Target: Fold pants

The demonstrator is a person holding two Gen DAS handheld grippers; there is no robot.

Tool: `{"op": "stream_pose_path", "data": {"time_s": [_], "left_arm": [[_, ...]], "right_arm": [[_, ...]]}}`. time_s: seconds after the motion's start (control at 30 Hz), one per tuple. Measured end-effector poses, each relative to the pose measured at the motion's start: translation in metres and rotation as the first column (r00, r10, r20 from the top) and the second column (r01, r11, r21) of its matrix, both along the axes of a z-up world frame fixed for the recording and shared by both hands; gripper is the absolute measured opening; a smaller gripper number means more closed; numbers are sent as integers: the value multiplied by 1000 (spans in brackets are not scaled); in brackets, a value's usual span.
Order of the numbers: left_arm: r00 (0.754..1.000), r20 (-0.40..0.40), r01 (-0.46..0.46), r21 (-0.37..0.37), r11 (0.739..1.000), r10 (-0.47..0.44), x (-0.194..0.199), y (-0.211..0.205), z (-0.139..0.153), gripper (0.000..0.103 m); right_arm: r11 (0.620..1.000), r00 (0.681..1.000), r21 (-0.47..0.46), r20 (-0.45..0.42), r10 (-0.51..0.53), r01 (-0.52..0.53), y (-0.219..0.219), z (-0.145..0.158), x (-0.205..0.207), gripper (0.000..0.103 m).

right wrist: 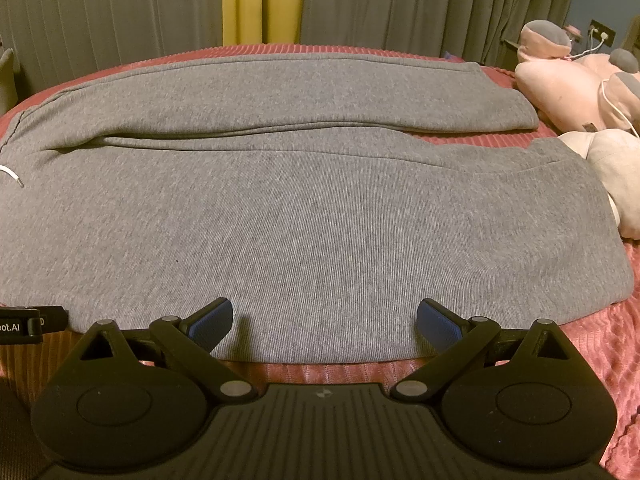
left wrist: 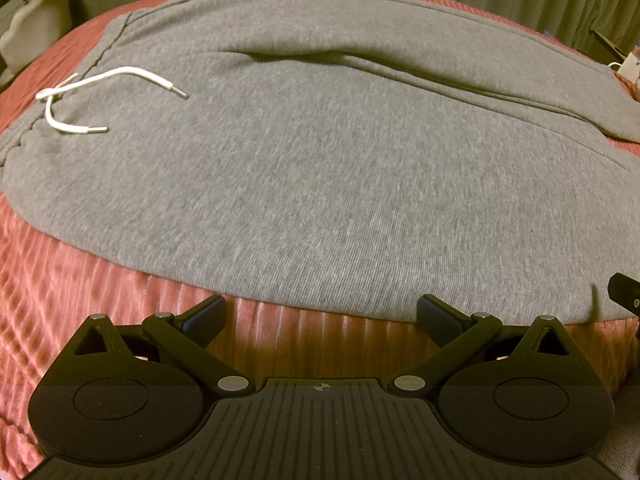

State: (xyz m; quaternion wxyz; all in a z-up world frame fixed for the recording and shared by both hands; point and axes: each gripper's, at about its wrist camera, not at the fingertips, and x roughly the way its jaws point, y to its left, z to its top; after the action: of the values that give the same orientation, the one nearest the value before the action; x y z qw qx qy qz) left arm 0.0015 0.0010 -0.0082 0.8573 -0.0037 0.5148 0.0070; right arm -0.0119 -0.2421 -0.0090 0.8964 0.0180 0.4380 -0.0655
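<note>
Both grippers, left [left wrist: 320,316] and right [right wrist: 324,320], hang released at the frame bottom, holding nothing. We see the pants [right wrist: 300,208] spread flat mid-frame on the bed [right wrist: 592,360], unfolded. Next, we judge, each must pinch the near edge.

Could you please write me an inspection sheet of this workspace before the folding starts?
Surface: red ribbed bedspread, covering the bed.
Job's things: grey pants spread flat, legs side by side, waistband left; white drawstring lying loose on top.
Clutter: pink plush toy and pale cushion by the leg ends.
Grippers: left hand-held gripper open, at the near edge of the pants; right hand-held gripper open, fingertips over that edge.
Cables: white cable across the plush toy.
Surroundings: grey curtains with a yellow strip.
</note>
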Motion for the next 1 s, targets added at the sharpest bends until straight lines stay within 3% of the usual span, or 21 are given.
{"op": "stream_pose_path", "data": {"time_s": [0.57, 1.0], "left_arm": [[1000, 0, -7, -8, 1000, 7, 0, 1, 3, 103], [1000, 12, -18, -18, 1000, 18, 2, 4, 8, 103]], "right_arm": [[1000, 1000, 8, -3, 7, -7, 0, 0, 0, 99], [978, 1000, 207, -28, 6, 0, -17, -2, 7, 99]]}}
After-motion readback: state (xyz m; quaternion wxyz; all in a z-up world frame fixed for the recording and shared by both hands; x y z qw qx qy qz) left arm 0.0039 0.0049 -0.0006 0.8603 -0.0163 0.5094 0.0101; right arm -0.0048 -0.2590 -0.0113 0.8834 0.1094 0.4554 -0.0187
